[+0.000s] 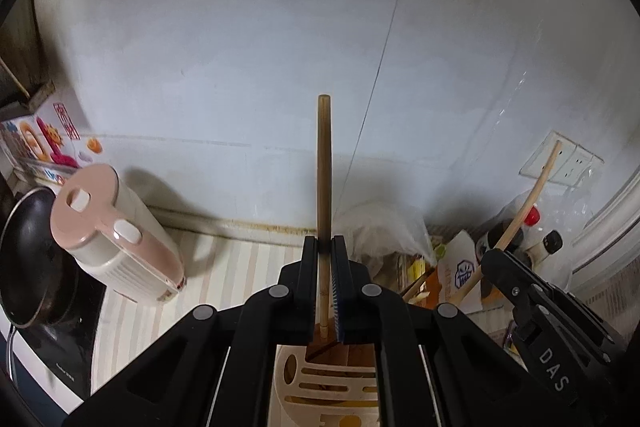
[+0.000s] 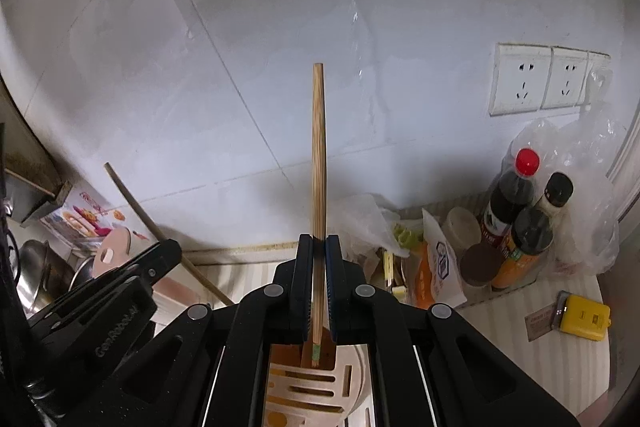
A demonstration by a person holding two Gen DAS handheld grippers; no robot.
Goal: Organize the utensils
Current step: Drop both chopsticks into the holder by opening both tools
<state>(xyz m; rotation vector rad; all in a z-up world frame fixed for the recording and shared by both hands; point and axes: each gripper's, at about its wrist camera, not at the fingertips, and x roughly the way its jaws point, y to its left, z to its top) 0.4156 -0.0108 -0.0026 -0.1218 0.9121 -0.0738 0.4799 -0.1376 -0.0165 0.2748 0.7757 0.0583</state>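
My left gripper [image 1: 324, 247] is shut on a brown wooden chopstick [image 1: 324, 163] that stands upright. Its lower end hangs just above a cream slotted utensil holder [image 1: 332, 391]. My right gripper [image 2: 319, 245] is shut on a lighter wooden chopstick [image 2: 318, 147], also upright, its green-banded tip over the same holder [image 2: 316, 391]. The right gripper [image 1: 490, 259] with its slanted chopstick [image 1: 528, 203] shows at the right of the left wrist view. The left gripper [image 2: 168, 251] with its chopstick [image 2: 152, 223] shows at the left of the right wrist view.
A pink kettle [image 1: 116, 239] and a black pan [image 1: 32, 259] stand left on the striped counter [image 1: 240, 267]. Sauce bottles [image 2: 516, 211], plastic bags [image 2: 368, 223] and packets crowd the back right corner. A yellow box [image 2: 584, 317] lies at right. Wall sockets [image 2: 548, 79] sit above.
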